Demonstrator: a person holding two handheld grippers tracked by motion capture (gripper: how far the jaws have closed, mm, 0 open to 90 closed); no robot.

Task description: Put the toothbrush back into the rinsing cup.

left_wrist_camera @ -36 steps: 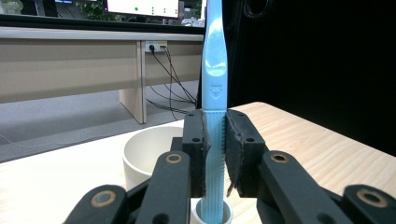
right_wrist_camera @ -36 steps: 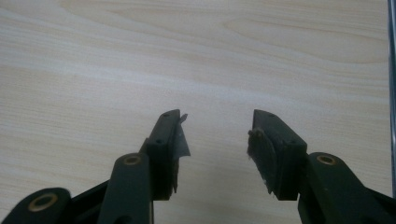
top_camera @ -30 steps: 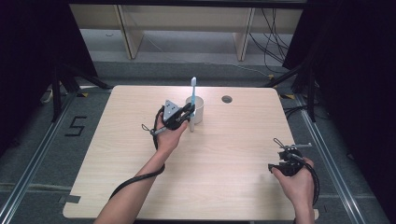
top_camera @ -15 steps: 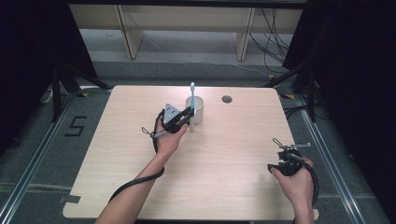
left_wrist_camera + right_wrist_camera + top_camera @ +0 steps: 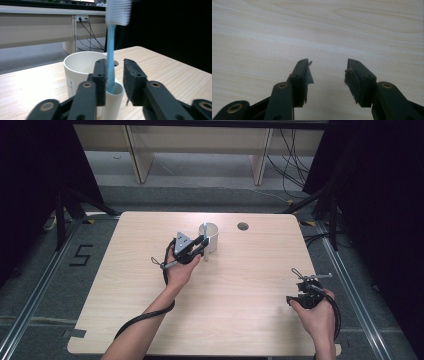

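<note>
A blue toothbrush (image 5: 111, 37) with white bristles stands upright, its handle end down in a narrow white tube (image 5: 113, 100) in front of a white cup (image 5: 77, 67). My left gripper (image 5: 115, 62) has just been opening. The handle is between the jaws, beside the left pad, and a gap shows on the right pad's side. In the high view the left gripper (image 5: 200, 245) sits at the cup (image 5: 212, 236) near the table's far middle, and the toothbrush (image 5: 204, 237) is there too. My right gripper (image 5: 328, 62) is open over bare wood, at the front right (image 5: 300, 290).
The wooden table (image 5: 250, 285) has a round cable hole (image 5: 243, 226) just right of the cup. Beyond the far edge stand shelf legs and loose cables (image 5: 295, 155). Dark frames flank both sides.
The toothbrush now stands lower than before, sunk down beside the cup. The left gripper's jaws have parted from it. The right hand has stayed where it was.
</note>
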